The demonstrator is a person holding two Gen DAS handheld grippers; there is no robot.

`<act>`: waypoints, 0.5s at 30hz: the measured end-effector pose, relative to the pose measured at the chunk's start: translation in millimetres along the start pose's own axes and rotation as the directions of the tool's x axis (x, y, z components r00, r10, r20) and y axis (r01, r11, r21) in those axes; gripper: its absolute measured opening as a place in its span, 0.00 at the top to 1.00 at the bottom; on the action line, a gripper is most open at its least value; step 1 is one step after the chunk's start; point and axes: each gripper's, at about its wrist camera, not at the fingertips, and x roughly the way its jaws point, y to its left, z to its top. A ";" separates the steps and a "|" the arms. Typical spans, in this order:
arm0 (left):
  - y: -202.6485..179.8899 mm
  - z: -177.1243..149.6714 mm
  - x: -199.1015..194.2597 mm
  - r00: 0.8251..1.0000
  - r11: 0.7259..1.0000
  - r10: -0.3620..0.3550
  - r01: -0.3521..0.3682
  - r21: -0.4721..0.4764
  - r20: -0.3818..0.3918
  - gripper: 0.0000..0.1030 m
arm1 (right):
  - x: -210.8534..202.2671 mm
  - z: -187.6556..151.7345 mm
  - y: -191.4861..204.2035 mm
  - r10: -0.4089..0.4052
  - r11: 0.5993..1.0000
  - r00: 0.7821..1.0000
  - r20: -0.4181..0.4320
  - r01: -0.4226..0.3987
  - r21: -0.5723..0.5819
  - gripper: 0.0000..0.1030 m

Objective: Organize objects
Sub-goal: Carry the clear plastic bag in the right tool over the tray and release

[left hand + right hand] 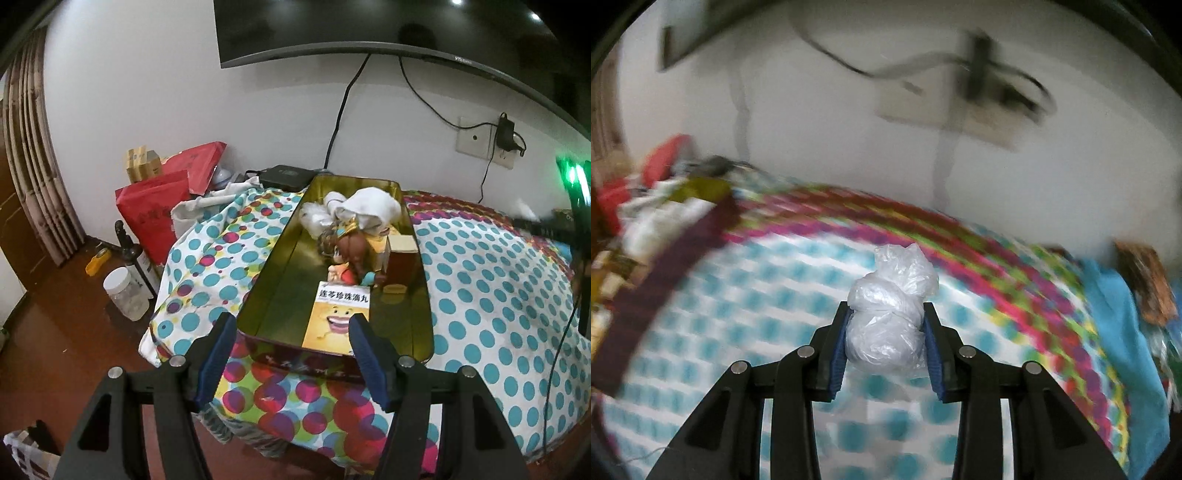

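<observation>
Right tool (pixel 886 325) clamped on crumpled plastic bag (pixel 890 314), frame centre; left tool (pixel 291 354) open near gold tin (pixel 273 280).

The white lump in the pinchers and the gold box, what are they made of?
The white lump: thin, crinkly, see-through plastic, likely a balled-up bag. The gold box: probably metal tin; its inside walls shine and mirror things.

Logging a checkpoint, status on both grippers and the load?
Left gripper open, empty, at the near end of the gold rectangular metal tin. Right gripper shut on crumpled clear plastic bag, above dotted tablecloth. Path unobstructed.
</observation>
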 end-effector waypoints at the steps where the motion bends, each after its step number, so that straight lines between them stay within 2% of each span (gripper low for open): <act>1: -1.2 -0.7 -0.6 1.000 1.000 0.015 -0.015 0.007 -0.002 0.37 | -6.5 6.5 18.3 0.039 0.999 0.999 0.015 -0.039 -0.017 0.66; 5: 0.1 -2.4 -5.9 0.999 0.999 0.041 -0.041 0.033 0.009 0.37 | -23.4 25.5 85.8 0.189 0.980 0.982 0.027 -0.187 -0.066 0.66; 9: 9.8 -2.6 -9.5 0.999 0.998 0.054 -0.054 0.023 0.004 0.37 | -30.8 38.5 138.3 0.290 0.954 0.957 0.015 -0.288 -0.084 0.65; 15: 29.6 -4.9 -5.9 0.998 0.998 0.057 -0.058 -0.033 -0.017 0.37 | -23.3 49.1 195.8 0.353 0.922 0.934 -0.057 -0.358 -0.146 0.65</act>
